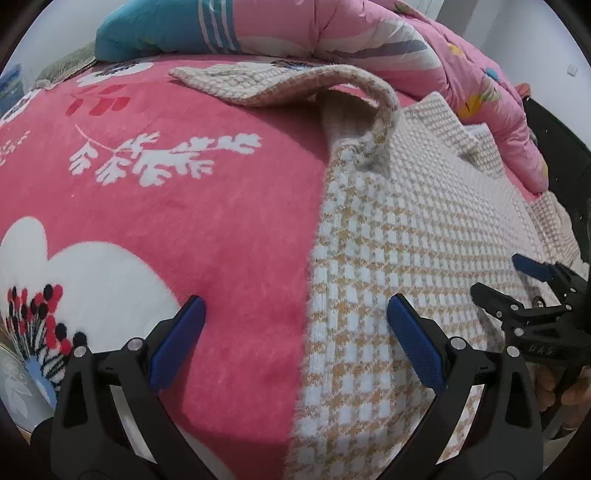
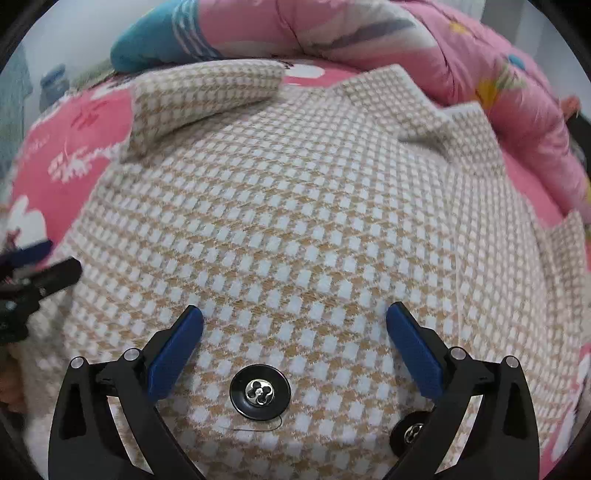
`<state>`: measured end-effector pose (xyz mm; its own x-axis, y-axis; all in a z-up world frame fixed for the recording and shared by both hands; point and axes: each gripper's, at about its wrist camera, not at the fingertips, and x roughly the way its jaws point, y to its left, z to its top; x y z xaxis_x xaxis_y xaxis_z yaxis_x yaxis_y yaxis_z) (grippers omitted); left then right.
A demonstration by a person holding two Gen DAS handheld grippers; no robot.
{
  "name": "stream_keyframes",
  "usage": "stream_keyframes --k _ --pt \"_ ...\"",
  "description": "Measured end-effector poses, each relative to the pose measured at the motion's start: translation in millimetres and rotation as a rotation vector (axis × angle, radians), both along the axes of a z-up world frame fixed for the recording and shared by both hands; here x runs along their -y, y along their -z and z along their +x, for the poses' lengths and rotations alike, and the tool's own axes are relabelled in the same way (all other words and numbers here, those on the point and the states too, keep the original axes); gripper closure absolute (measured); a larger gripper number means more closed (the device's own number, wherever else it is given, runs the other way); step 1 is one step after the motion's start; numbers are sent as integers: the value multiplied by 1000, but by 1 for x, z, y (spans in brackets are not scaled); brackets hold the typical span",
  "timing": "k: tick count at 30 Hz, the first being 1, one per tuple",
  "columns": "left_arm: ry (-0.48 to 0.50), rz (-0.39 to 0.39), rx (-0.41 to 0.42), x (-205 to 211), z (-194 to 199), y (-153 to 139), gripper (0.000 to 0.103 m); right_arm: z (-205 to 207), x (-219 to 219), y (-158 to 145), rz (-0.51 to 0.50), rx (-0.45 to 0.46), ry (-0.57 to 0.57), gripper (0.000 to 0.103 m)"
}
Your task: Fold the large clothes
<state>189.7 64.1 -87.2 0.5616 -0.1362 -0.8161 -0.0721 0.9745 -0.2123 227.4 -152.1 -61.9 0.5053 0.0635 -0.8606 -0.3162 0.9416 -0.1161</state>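
The left hand-held gripper (image 1: 295, 314) hangs with its blue-padded fingers (image 1: 177, 343) spread wide and nothing between them, straddling the left edge of the beige-and-white houndstooth knit coat (image 1: 406, 229): one finger is over the pink fleece bed blanket with white flowers (image 1: 184, 221), the other over the coat's hem. The coat lies flat on that blanket, its sleeve (image 1: 258, 83) stretched out to the far left and partly curled up. Behind it are a teal striped pillow (image 1: 159, 29) and a rumpled pink quilt (image 1: 369, 33). Further right, the right hand-held gripper (image 2: 294, 317) is poised over the middle of the coat, fingers likewise wide apart and holding nothing; a black round button with a metal centre (image 2: 259, 391) sits just below the gap, and a second black button (image 2: 410, 432) is partly hidden behind the right finger.
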Motion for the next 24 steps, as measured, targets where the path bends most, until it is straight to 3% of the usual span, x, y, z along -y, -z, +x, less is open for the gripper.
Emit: stream_keyframes --k 4,14,19,24 --pt "3 35 3 5 -2 0 8 -3 -1 1 -8 3 -1 6" --pt "8 31 36 3 -7 0 8 -3 -3 3 -22 8 13 6" --pt "3 1 72 -2 -14 1 8 -4 -2 3 -14 12 20 6" --pt "-7 -78 98 -14 -18 0 8 -5 -1 4 -11 18 18 6"
